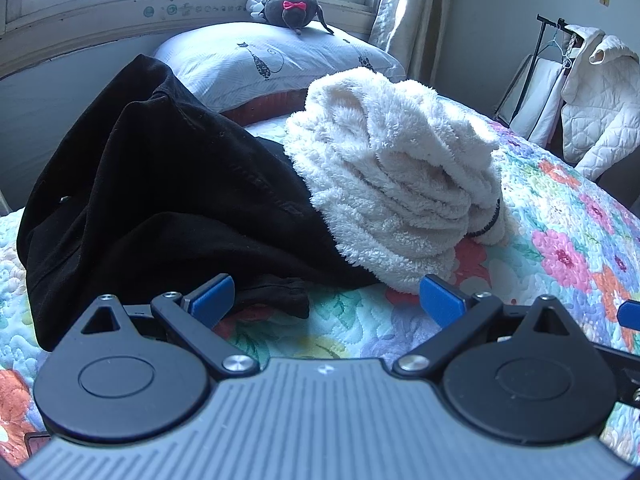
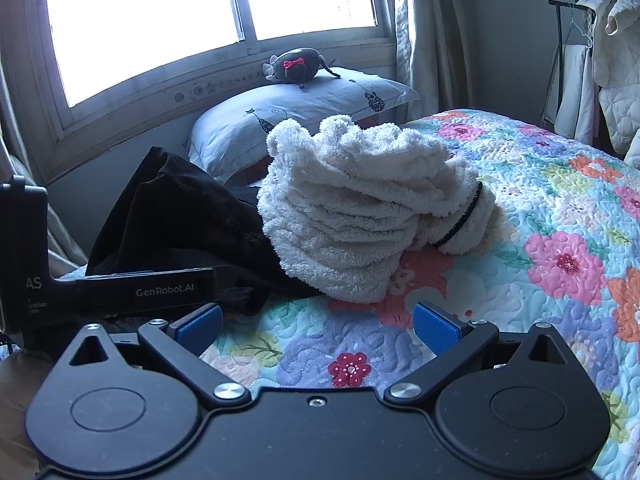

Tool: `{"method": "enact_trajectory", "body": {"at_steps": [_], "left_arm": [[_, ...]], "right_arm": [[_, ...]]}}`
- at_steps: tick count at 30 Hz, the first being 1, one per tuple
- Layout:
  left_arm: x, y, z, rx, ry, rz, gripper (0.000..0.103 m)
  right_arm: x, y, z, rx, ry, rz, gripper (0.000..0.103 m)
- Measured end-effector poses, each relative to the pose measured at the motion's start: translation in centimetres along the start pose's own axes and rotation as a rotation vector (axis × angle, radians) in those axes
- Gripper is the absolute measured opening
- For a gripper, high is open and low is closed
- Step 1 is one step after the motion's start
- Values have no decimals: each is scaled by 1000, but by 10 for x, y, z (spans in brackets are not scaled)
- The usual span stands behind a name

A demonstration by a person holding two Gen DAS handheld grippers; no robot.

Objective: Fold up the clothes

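Observation:
A heap of clothes lies on the bed: a crumpled black garment [image 1: 160, 200] at the left, and a fluffy cream fleece garment [image 1: 400, 176] bunched partly on top of its right side. In the right wrist view the fleece [image 2: 360, 216] sits in the middle and the black garment [image 2: 180, 216] to its left. My left gripper [image 1: 326, 300] stands open just short of the heap, nothing between its blue pads. My right gripper [image 2: 316, 326] is open too, over bare quilt in front of the fleece. The left gripper's body [image 2: 120, 288] shows at the left of the right wrist view.
A floral quilt [image 2: 540, 208] covers the bed and stretches bare to the right. A pillow [image 1: 280, 56] with a grey plush toy [image 1: 296, 8] lies under the window at the back. A clothes rack with a white quilted jacket [image 1: 592, 104] stands at the far right.

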State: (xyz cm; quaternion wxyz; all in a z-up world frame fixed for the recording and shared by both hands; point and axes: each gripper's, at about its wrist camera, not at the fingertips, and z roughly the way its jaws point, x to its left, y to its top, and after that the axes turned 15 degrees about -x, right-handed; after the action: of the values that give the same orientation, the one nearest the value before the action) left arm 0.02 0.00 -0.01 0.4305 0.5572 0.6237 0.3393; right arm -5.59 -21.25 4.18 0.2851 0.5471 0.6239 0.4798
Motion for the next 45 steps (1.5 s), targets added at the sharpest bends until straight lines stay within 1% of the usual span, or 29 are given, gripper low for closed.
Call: {"method": "enact_trajectory", "body": {"at_steps": [10, 20, 24, 30, 34, 39, 42, 45], "left_arm": [[0, 0, 3, 1, 15, 14, 101], [0, -3, 4, 8, 12, 16, 102], [-1, -4, 8, 39, 25, 28, 102], [-1, -3, 9, 33, 34, 42, 102], [-2, -2, 11, 24, 40, 59, 103], [-2, -6, 13, 36, 32, 72, 103], [-3, -9, 16, 59, 13, 51, 103], [-4, -11, 17, 59, 7, 53, 103]], "right_arm": [[0, -3, 2, 14, 6, 5, 103], [0, -4, 3, 18, 10, 5, 103], [0, -4, 3, 19, 10, 4, 103], [-2, -4, 4, 20, 11, 3, 103], [2, 0, 12, 13, 11, -8, 103], [5, -6, 15, 31, 33, -7, 103], [4, -11, 20, 52, 32, -1, 103], [0, -15, 19, 65, 28, 12, 103]]}}
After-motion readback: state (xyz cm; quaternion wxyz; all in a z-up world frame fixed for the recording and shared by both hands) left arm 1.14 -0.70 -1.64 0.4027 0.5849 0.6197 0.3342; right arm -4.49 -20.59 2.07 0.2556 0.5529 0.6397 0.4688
